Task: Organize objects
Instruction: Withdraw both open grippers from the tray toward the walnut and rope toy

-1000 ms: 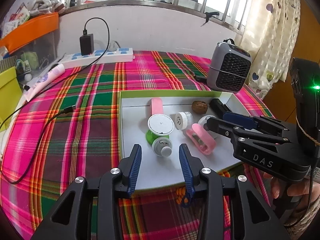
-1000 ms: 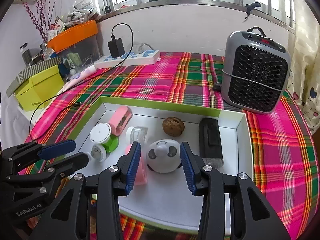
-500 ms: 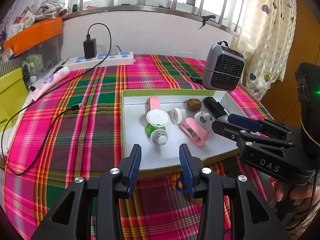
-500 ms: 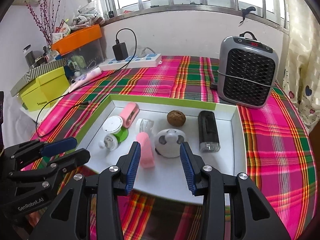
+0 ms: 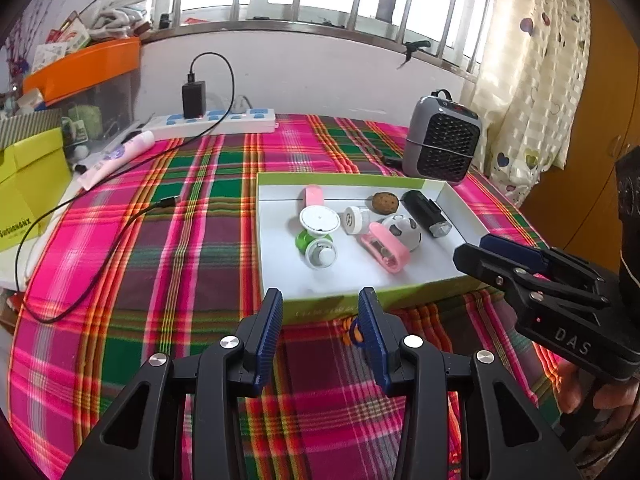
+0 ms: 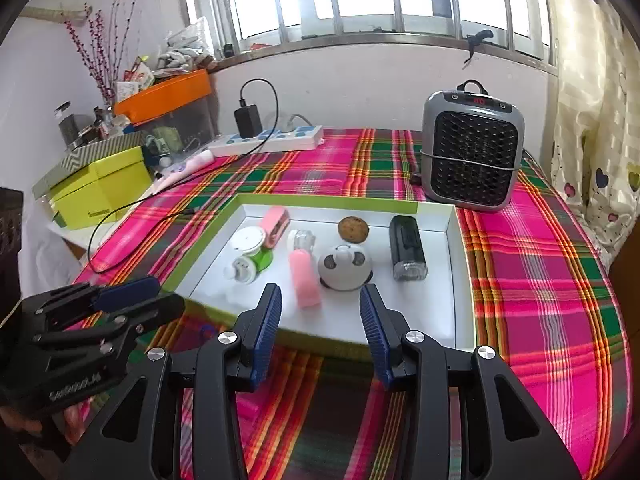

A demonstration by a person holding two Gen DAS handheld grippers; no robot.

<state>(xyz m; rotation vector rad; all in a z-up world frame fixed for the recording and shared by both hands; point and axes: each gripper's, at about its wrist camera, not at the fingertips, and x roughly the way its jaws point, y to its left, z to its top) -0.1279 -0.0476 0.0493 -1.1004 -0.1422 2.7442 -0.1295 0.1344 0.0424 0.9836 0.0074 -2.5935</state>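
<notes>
A shallow white box with a green rim [image 5: 448, 188] [image 6: 464, 280] lies on the plaid cloth. Inside it are two pink clips [image 5: 386, 246] [image 6: 276, 220], a panda-faced ball [image 6: 344, 268], a walnut [image 6: 353, 229], a black cylinder [image 6: 407, 252], a white-and-green round item [image 5: 318, 226] and a small clear jar [image 6: 301, 240]. My left gripper [image 5: 320, 332] is open and empty, hovering in front of the box's near wall. Open and empty too, my right gripper [image 6: 320, 328] hangs over the near rim. A small blue-and-orange thing [image 5: 354, 330] lies on the cloth by the box.
A grey heater [image 6: 474, 156] stands behind the box on the right. A power strip with a charger [image 5: 216, 122] lies at the back, its black cable [image 5: 100, 256] looping across the left. A yellow box [image 6: 100, 192] and orange bin [image 6: 168, 90] sit at far left.
Both grippers have drawn back from over the box toward the near edge of the table, so the box looks smaller and farther. Their jaws kept the same gap.
</notes>
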